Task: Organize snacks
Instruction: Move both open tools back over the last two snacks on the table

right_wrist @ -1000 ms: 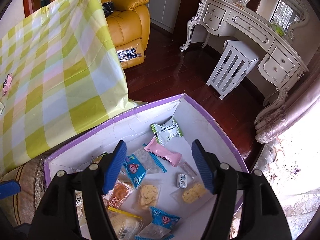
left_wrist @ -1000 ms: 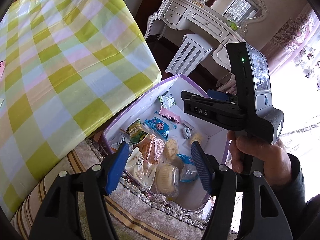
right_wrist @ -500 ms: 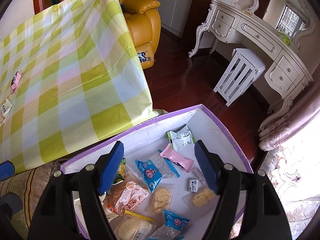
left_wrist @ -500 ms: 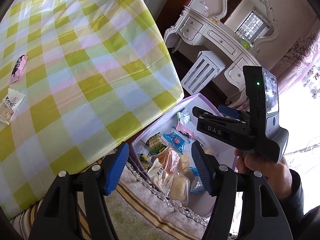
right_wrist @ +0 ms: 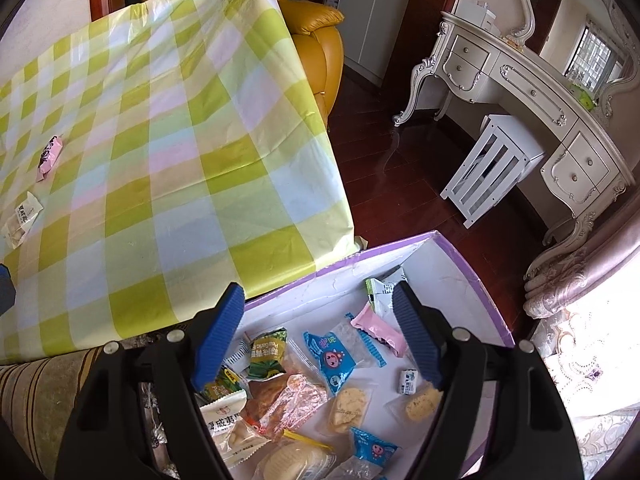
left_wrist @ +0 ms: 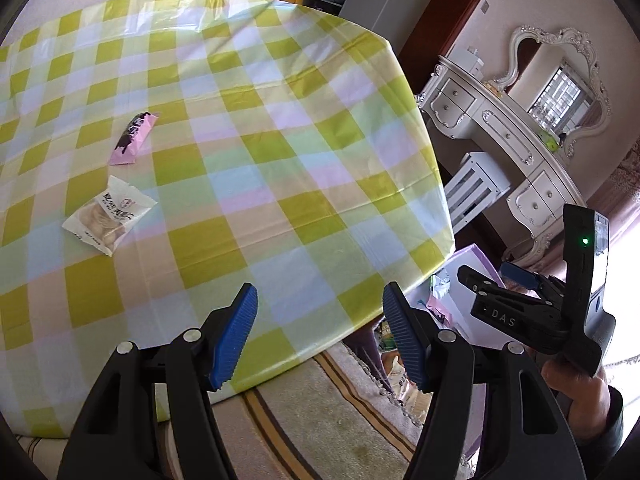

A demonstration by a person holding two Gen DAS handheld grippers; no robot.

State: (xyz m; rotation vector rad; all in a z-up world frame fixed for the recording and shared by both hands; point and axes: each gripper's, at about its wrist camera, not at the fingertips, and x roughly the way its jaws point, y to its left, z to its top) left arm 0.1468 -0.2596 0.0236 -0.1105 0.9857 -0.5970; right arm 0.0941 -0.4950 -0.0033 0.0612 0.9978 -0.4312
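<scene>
My left gripper [left_wrist: 320,334] is open and empty above the near edge of the checked table [left_wrist: 280,152]. A pink snack bar [left_wrist: 134,140] and a white biscuit packet [left_wrist: 108,216] lie on the table at the far left. My right gripper [right_wrist: 318,338] is open and empty above the purple-rimmed white box [right_wrist: 472,272], which holds several snack packets, among them a pink bar [right_wrist: 380,330] and a blue packet [right_wrist: 330,360]. The pink bar [right_wrist: 50,156] and white packet [right_wrist: 22,220] on the table also show in the right wrist view. The right gripper's body [left_wrist: 532,312] shows in the left wrist view.
The box stands on a fringed rug [left_wrist: 320,420] beside the table. A white dressing table [right_wrist: 532,92] and a white stool [right_wrist: 492,168] stand behind on the dark wood floor. A yellow leather armchair [right_wrist: 320,48] is behind the table.
My left gripper has swung left and up from over the box to over the table. The right gripper has risen and drawn back a little above the box. Both stay open.
</scene>
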